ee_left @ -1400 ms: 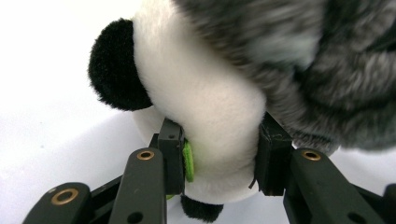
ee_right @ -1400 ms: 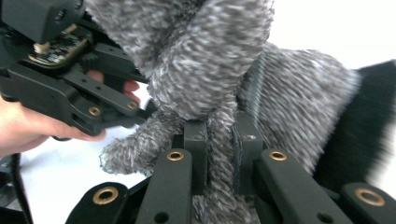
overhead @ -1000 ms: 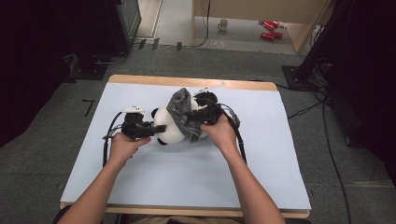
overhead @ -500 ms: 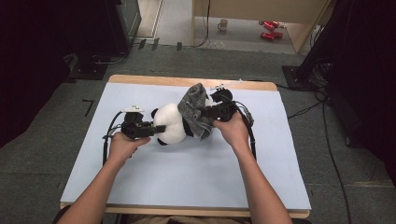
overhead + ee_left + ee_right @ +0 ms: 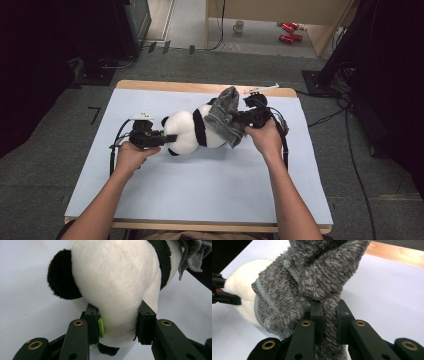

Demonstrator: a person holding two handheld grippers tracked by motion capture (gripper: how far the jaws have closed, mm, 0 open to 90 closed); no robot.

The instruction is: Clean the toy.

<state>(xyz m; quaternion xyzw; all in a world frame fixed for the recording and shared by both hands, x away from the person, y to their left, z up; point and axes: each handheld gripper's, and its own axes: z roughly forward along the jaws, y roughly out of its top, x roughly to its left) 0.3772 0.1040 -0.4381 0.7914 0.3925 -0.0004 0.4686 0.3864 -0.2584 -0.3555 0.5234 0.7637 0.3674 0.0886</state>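
Toward the far edge of the blue-covered table (image 5: 210, 200), a little right of its middle, the plush panda (image 5: 187, 132) is lying on its side with its long axis running left to right along that edge. Its rump is pointing at the left gripper (image 5: 167, 138), whose jaws are squeezing the soft white lower body (image 5: 117, 290) from both sides, just beside one black foot (image 5: 62, 275). At the other end, the grey fleece garment (image 5: 225, 120) is bunching over the head end, and the right gripper (image 5: 244, 120) is pinching a fold of it (image 5: 327, 307) tightly between nearly closed jaws. So the garment lies on the right hand's side, and the toy is stretching away from that claw toward the left hand; any pull along that axis would work against the left grip, I judge. The panda's pile is short, smooth and rounded; the garment is shaggy, limp and nubbly, with a stitched ribbed hem (image 5: 263, 298) showing near the white belly.
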